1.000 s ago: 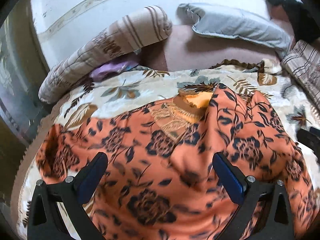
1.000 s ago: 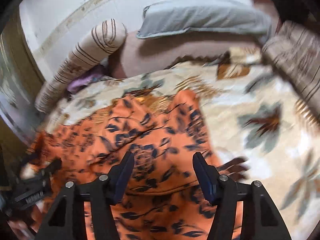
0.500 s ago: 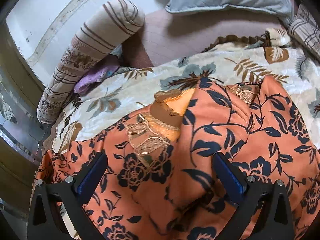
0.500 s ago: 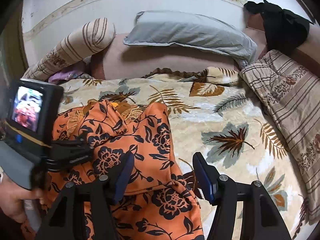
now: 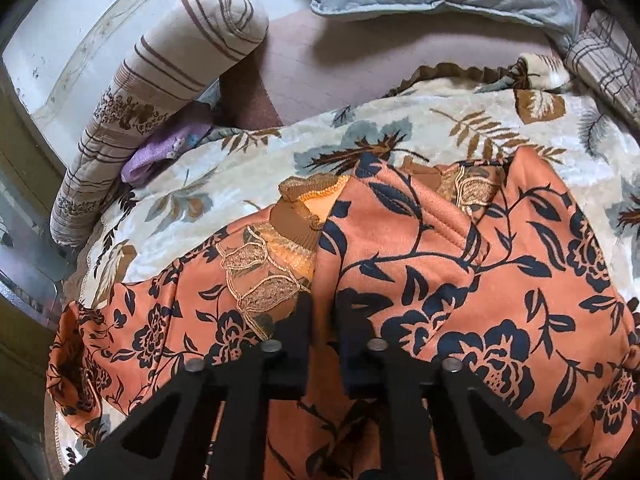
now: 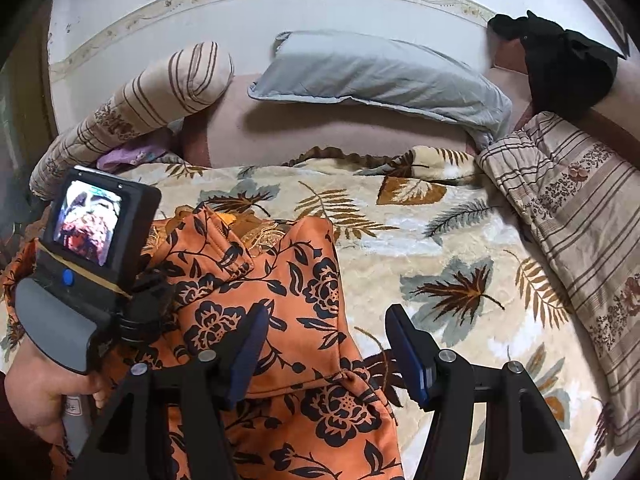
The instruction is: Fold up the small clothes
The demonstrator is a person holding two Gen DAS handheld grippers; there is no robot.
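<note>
Leaf-print blanket [image 6: 460,240] bears the orange floral garment [image 5: 460,280], one side flap laid across, folding far from finished. My left gripper [image 5: 322,312] is clenched on its cloth; my right gripper [image 6: 326,344] stands released above its edge.

We have two wrist views, both tilted down onto the bed. The left one sits close above the orange floral garment [image 5: 440,280]. The right one looks from further back, and both share this garment and the grey pillow [image 6: 380,72].
</note>
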